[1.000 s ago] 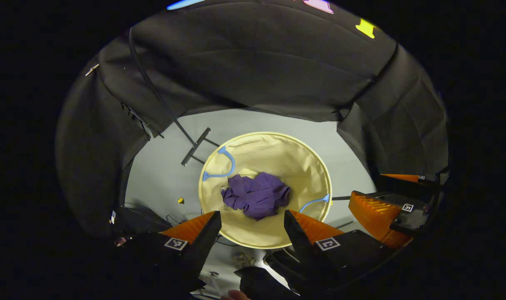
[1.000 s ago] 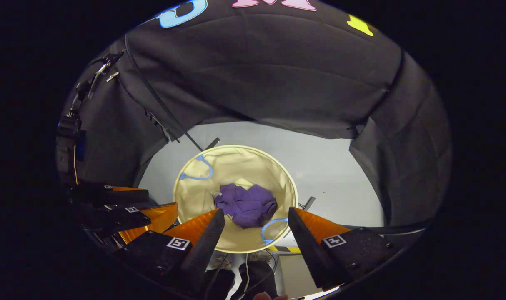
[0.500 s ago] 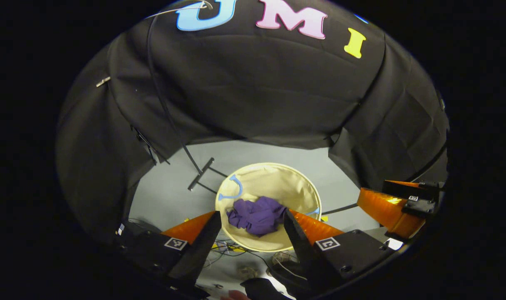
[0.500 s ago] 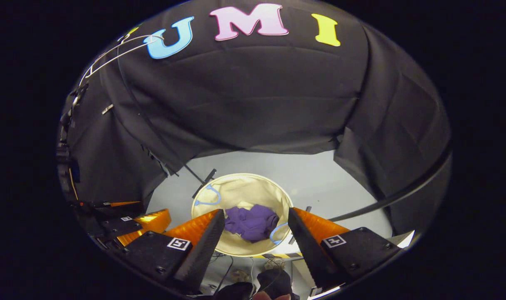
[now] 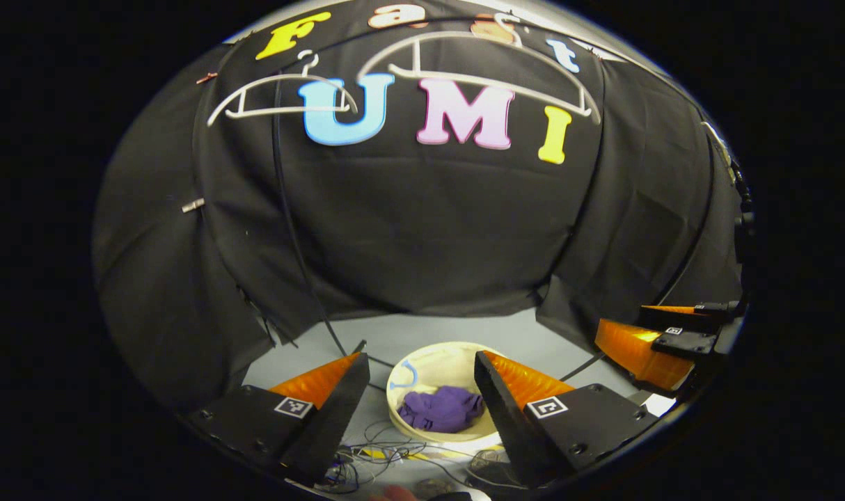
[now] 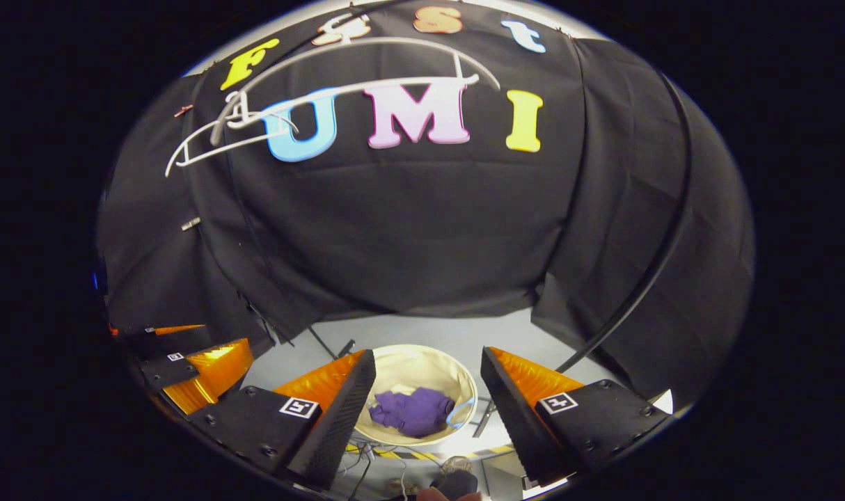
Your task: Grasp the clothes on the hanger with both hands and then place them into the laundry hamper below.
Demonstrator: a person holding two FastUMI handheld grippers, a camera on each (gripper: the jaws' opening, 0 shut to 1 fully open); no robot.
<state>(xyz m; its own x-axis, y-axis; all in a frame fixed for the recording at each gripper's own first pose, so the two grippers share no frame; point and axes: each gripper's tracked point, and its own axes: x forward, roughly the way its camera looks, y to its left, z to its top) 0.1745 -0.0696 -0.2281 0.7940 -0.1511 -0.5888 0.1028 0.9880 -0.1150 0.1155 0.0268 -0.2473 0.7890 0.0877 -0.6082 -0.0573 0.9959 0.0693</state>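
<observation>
A crumpled purple garment [image 5: 442,409] [image 6: 412,410] lies inside the round cream laundry hamper [image 5: 433,360] [image 6: 408,362] on the grey floor. High up hang two bare white hangers [image 5: 478,66] [image 5: 276,97] [image 6: 367,62] [image 6: 214,139]. My left gripper [image 5: 421,390] is open with nothing between its fingers, well above the hamper. My right gripper [image 6: 428,386] is open and empty too. In the left gripper view the right gripper [image 5: 662,334] shows at the far right. In the right gripper view the left gripper [image 6: 186,358] shows at the far left.
Loose cables [image 5: 388,452] lie on the floor in front of the hamper. A thin black rack pole [image 5: 304,278] runs down the left side to a foot on the floor. A curved black bar [image 6: 645,278] crosses the right side.
Both grippers have risen and tilted up away from the hamper, which now looks smaller and lower. The empty hangers have come into view. The garment stays in the hamper.
</observation>
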